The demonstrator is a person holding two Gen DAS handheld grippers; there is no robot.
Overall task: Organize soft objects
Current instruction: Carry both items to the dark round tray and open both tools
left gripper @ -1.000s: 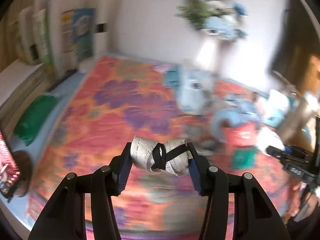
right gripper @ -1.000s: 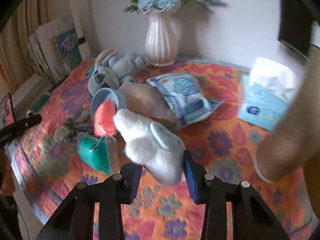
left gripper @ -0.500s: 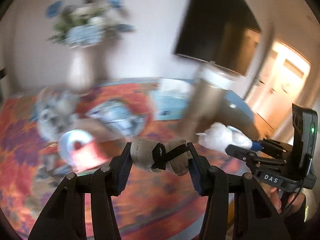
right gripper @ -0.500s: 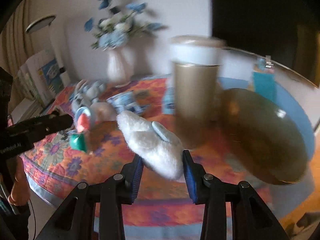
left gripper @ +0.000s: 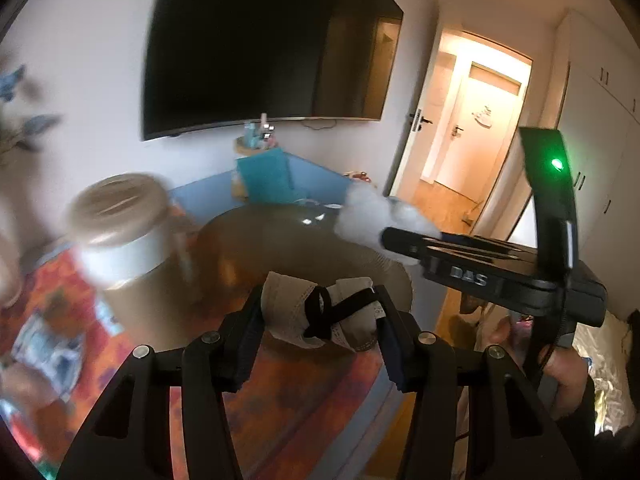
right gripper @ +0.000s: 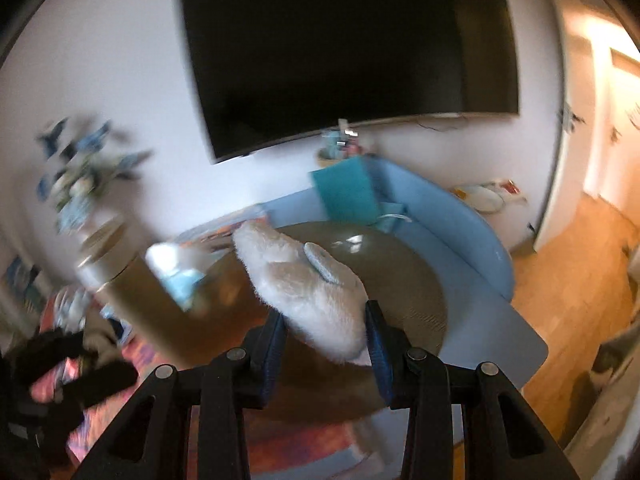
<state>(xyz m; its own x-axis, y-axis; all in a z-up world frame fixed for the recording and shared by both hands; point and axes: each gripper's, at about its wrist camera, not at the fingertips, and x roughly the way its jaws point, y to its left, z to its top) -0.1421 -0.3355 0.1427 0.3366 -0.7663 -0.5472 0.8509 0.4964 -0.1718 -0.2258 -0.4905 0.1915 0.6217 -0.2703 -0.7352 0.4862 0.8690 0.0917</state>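
My left gripper (left gripper: 320, 326) is shut on a rolled beige cloth bundle (left gripper: 320, 316) tied with a black band, held in the air above the table's right end. My right gripper (right gripper: 324, 332) is shut on a white plush toy (right gripper: 308, 288) with a pale blue patch. That toy also shows in the left wrist view as a white plush toy (left gripper: 368, 216) held by the right gripper (left gripper: 404, 238) off to the right. Under both grippers lies a large round brown basket (right gripper: 404, 280), seen too as the brown basket (left gripper: 256, 236).
A tall brown canister (left gripper: 132, 232) with a white band stands left of the basket on the flowered tablecloth (left gripper: 68, 300). A blue bench (right gripper: 452, 224) with a teal cushion (right gripper: 346, 188) lies behind, under a dark wall screen (right gripper: 348, 44). A doorway (left gripper: 472, 140) opens at right. A hand (left gripper: 560, 368) grips the right tool.
Both grippers have swung to the right and risen, away from the soft toys in the table's middle, to above the brown basket. Each still holds its object.
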